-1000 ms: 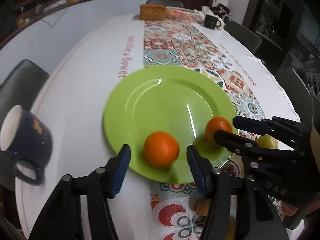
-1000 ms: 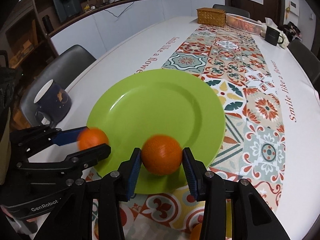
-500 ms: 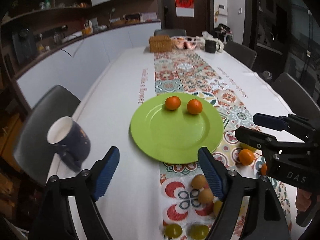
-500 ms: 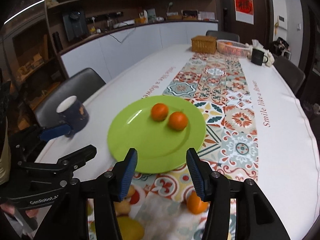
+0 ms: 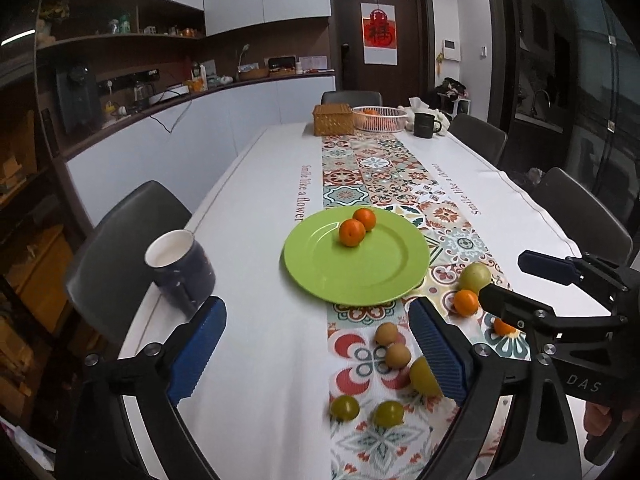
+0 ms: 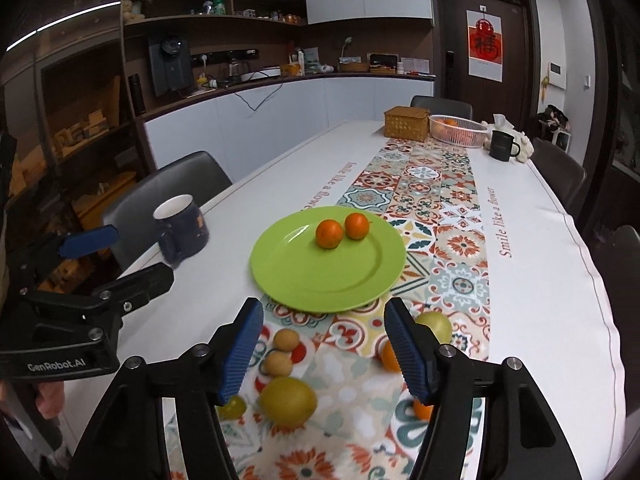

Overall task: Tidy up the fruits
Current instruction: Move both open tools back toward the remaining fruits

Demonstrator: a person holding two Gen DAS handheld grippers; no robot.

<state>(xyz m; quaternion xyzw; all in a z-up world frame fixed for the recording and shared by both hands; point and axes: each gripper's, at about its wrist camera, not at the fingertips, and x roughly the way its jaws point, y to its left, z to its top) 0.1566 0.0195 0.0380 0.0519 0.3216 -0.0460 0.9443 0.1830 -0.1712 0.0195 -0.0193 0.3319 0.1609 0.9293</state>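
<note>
A green plate [image 5: 332,276] [image 6: 304,284] lies on the patterned runner with two oranges [image 5: 353,232] [image 6: 329,233] at its far side. Near the front edge lie loose fruits: an orange [image 5: 466,302], two brown fruits [image 5: 387,334] [image 6: 286,339], small green ones [image 5: 344,407] and yellow-green pears [image 5: 475,277] [image 6: 287,401]. My left gripper [image 5: 318,354] is open and empty, raised above the table's near end. My right gripper [image 6: 326,350] is open and empty, above the loose fruits.
A dark blue mug [image 5: 180,270] [image 6: 182,226] stands left of the plate near the table edge. At the far end stand a wicker box [image 5: 333,120], a white basket [image 5: 378,118] and a black mug [image 5: 425,125]. Chairs surround the table.
Both grippers let go of their oranges on the plate, opened, and pulled back and up toward the table's near end. The two oranges now rest together at the plate's far side.
</note>
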